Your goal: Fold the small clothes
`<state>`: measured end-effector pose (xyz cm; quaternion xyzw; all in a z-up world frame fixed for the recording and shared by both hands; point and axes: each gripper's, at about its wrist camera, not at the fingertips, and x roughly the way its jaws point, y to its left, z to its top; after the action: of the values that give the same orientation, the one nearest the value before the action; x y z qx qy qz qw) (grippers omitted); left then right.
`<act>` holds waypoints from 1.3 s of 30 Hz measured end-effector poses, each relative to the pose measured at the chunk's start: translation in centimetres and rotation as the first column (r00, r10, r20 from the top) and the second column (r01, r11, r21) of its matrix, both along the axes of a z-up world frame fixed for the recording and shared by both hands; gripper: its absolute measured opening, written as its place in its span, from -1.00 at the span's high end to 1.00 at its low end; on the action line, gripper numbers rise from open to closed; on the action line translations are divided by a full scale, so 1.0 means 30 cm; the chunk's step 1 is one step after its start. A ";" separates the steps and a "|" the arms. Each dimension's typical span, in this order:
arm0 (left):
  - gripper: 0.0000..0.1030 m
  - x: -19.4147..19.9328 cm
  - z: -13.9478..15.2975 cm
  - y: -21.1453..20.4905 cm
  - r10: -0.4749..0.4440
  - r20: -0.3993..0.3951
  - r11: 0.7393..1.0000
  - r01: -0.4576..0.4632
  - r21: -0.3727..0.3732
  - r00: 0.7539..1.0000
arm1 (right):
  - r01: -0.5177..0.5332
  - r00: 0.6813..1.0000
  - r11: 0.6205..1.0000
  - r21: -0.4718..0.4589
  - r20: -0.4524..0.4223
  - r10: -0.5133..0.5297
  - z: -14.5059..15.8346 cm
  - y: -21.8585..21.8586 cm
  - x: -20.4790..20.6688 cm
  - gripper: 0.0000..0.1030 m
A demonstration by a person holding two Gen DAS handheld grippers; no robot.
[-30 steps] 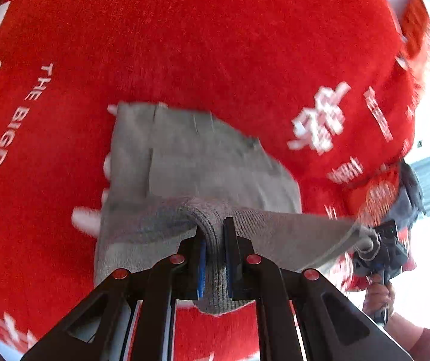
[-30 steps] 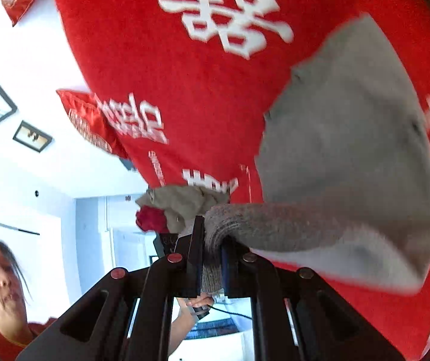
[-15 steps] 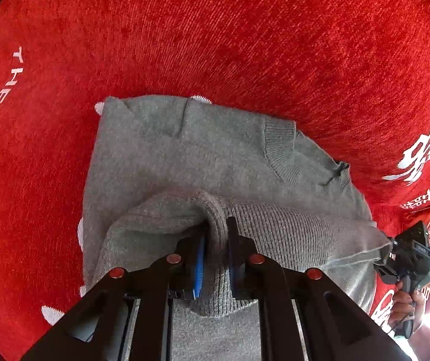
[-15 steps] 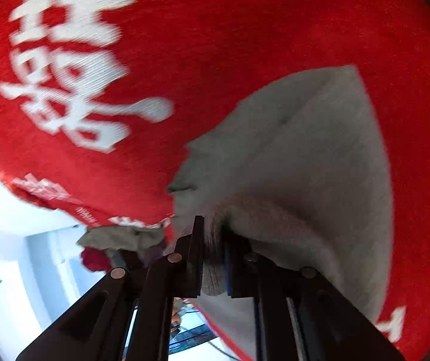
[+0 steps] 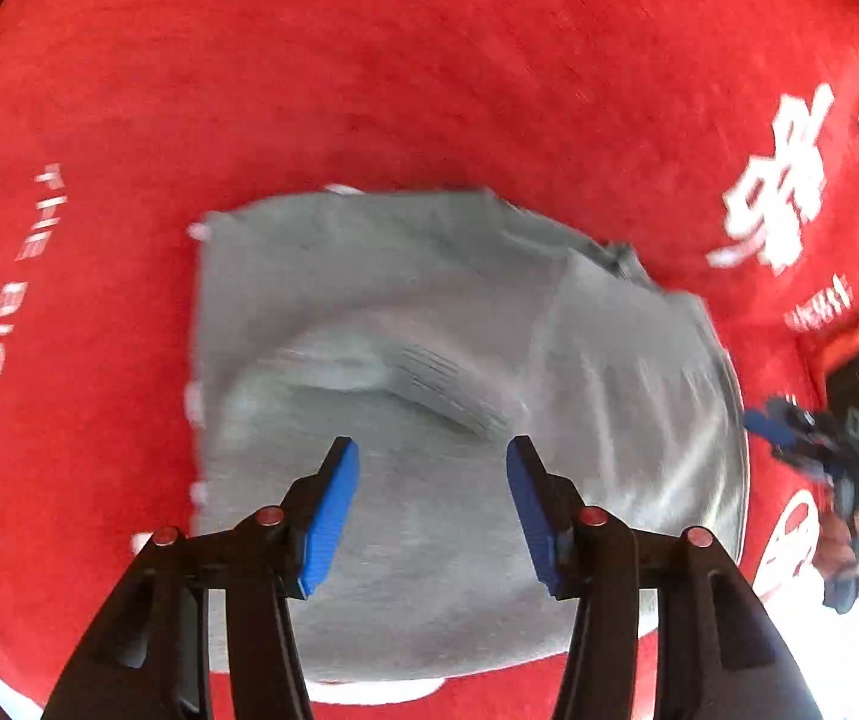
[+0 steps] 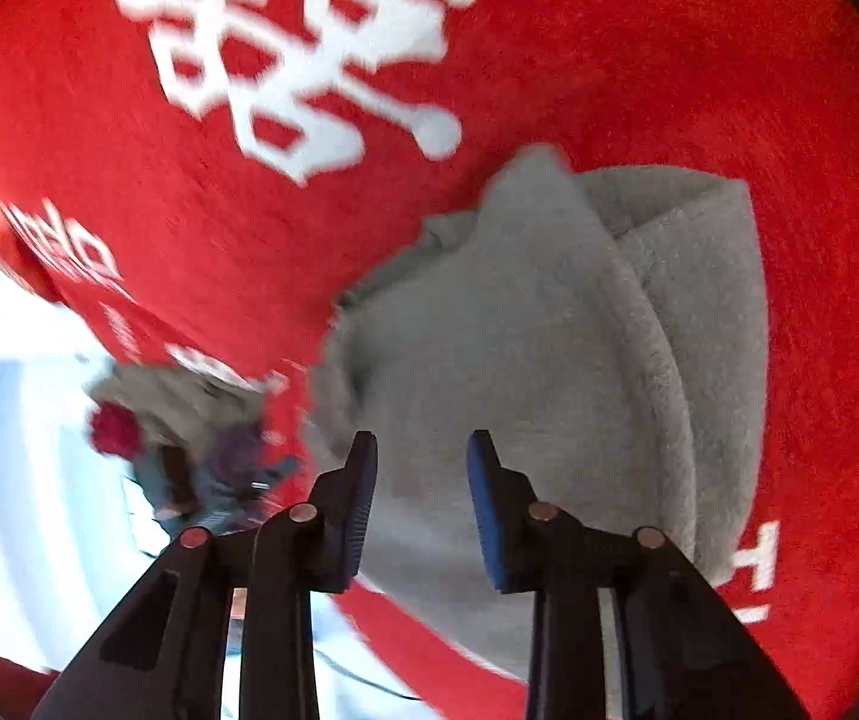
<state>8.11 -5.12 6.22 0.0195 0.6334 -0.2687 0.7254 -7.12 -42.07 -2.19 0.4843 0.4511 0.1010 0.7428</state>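
Note:
A small grey knit sweater (image 5: 429, 324) lies folded over on a red cloth with white lettering (image 5: 369, 90). My left gripper (image 5: 432, 450) hovers just above the sweater's near fold; its jaws are opening and nothing is between the blue pads. In the right wrist view the same grey sweater (image 6: 519, 324) shows its folded layers. My right gripper (image 6: 423, 441) is over the sweater's edge, jaws opening, nothing gripped. The right gripper (image 5: 789, 429) also appears at the far right of the left wrist view, blurred, with a hand below it.
The red cloth (image 6: 609, 72) carries large white characters (image 6: 309, 48). A heap of other clothes (image 6: 189, 420), grey, red and purple, lies beyond the cloth's edge at the left. Bright white room background shows there.
Both grippers were shut on the sweater's ribbed edge, carried it over the rest of the garment and lowered it. Now both have let go and the fold lies flat.

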 end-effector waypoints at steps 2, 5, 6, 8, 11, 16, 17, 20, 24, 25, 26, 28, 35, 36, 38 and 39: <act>-0.02 -0.004 -0.049 -0.082 -0.045 -0.021 0.999 0.045 0.009 0.999 | -0.028 0.999 0.998 -0.064 -0.032 0.026 -0.021 0.012 0.059 0.35; -0.02 0.010 -0.108 -0.170 -0.072 -0.014 0.996 0.072 0.045 0.997 | -0.021 0.998 0.992 -0.125 -0.063 0.013 -0.044 0.012 0.135 0.35; -0.02 0.022 -0.118 -0.190 -0.072 0.008 0.995 0.071 0.064 0.997 | -0.014 0.996 0.987 -0.161 -0.086 0.000 -0.057 -0.002 0.154 0.35; -0.02 0.080 -0.123 -0.213 -0.035 0.063 0.995 0.029 0.098 0.997 | 0.000 0.995 0.982 -0.189 -0.101 -0.019 -0.066 -0.013 0.181 0.35; -0.02 0.200 -0.113 -0.183 0.096 0.103 0.987 -0.108 0.121 0.990 | 0.036 0.994 0.977 -0.212 -0.089 -0.056 -0.056 -0.050 0.195 0.34; -0.02 0.262 -0.044 -0.115 0.147 0.158 0.966 -0.176 0.187 0.976 | 0.063 0.992 0.974 -0.219 -0.095 -0.085 -0.032 -0.093 0.154 0.12; -0.02 0.247 -0.031 -0.103 0.129 0.157 0.966 -0.160 0.204 0.979 | 0.067 0.991 0.973 -0.219 -0.098 -0.090 -0.022 -0.099 0.132 0.05; -0.02 0.172 0.004 -0.058 0.080 0.134 0.964 -0.111 0.240 0.988 | 0.083 0.990 0.978 -0.191 -0.094 -0.102 0.004 -0.102 0.072 0.05; -0.02 0.035 0.011 0.050 0.072 0.055 0.964 -0.084 0.251 0.996 | 0.107 0.989 0.988 -0.107 -0.088 -0.117 0.040 -0.097 -0.114 0.05; -0.02 -0.001 0.008 0.084 0.079 0.034 0.964 -0.085 0.253 0.996 | 0.106 0.989 0.990 -0.091 -0.093 -0.115 0.043 -0.087 -0.159 0.05; -0.02 -0.043 -0.002 0.126 0.091 0.006 0.963 -0.089 0.253 0.996 | 0.103 0.989 0.992 -0.076 -0.099 -0.111 0.044 -0.072 -0.209 0.04; -0.02 -0.090 -0.016 0.184 0.102 -0.023 0.963 -0.093 0.255 0.994 | 0.096 0.988 0.993 -0.070 -0.118 -0.104 0.034 -0.030 -0.302 0.03; -0.02 -0.153 -0.086 0.281 0.091 -0.102 0.976 -0.068 0.208 0.991 | 0.149 0.971 0.988 0.024 -0.191 -0.142 -0.059 0.127 -0.496 0.02; -0.02 -0.150 -0.098 0.288 0.081 -0.112 0.979 -0.059 0.193 0.990 | 0.161 0.968 0.986 0.034 -0.199 -0.151 -0.068 0.157 -0.504 0.02; -0.02 -0.132 -0.116 0.286 0.059 -0.127 0.986 -0.038 0.163 0.990 | 0.189 0.964 0.980 0.058 -0.203 -0.174 -0.084 0.196 -0.524 0.00; -0.02 -0.133 -0.120 0.283 0.040 -0.116 0.989 -0.023 0.146 0.992 | 0.202 0.961 0.978 0.059 -0.204 -0.187 -0.093 0.213 -0.528 -0.01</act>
<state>4.14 3.38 2.60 0.0459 0.6934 -0.2114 0.6873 -22.95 -35.68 -4.98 0.5629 0.4683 -0.0032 0.6811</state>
